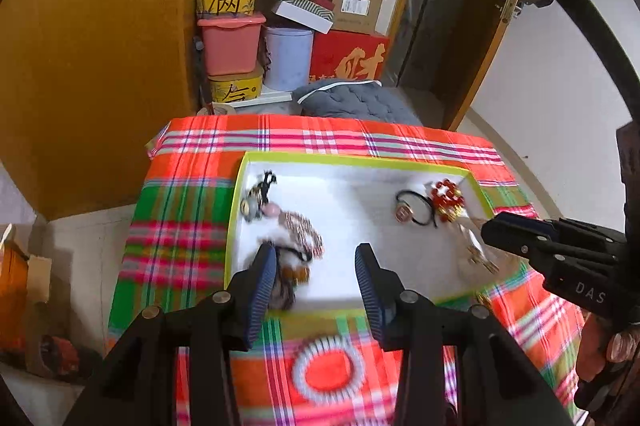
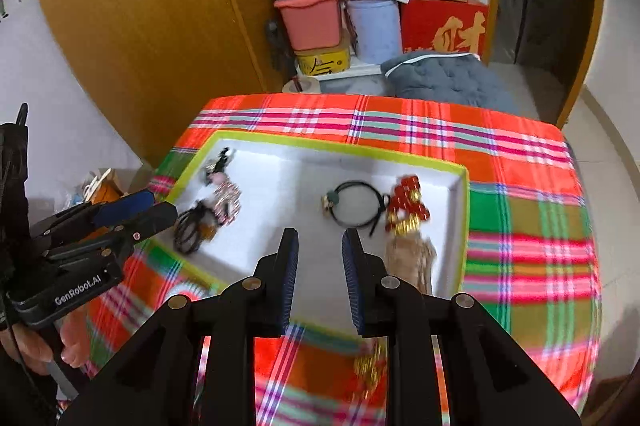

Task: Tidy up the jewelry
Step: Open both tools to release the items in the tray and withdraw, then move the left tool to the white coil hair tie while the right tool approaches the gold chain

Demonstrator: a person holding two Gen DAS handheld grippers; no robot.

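Observation:
A white tray with a lime-green rim (image 1: 404, 168) (image 2: 328, 146) lies on the plaid cloth. At its left end lie a dark charm (image 1: 256, 204), a pink bead bracelet (image 1: 302, 230) (image 2: 228, 200) and black hair ties (image 2: 190, 230). At its right end are a black hair tie with a charm (image 1: 412, 210) (image 2: 354, 204) and a red-and-gold bead ornament (image 1: 446, 200) (image 2: 408, 204) with a pale tassel (image 2: 412, 258). A white bead bracelet (image 1: 328, 370) and a gold piece (image 2: 370, 366) lie on the cloth near me. My left gripper (image 1: 316, 266) (image 2: 160, 210) hangs open over the tray's near edge, holding nothing. My right gripper (image 2: 322, 246) (image 1: 490, 228) is open and holds nothing, just left of the tassel.
The plaid-covered table (image 1: 320, 134) is small, with its edges close around the tray. Behind it stand stacked boxes and tubs (image 2: 360, 10), a grey cushion (image 2: 448, 78) and a wooden cabinet (image 2: 140, 6). A person's fingers (image 2: 72, 350) hold the left gripper's handle.

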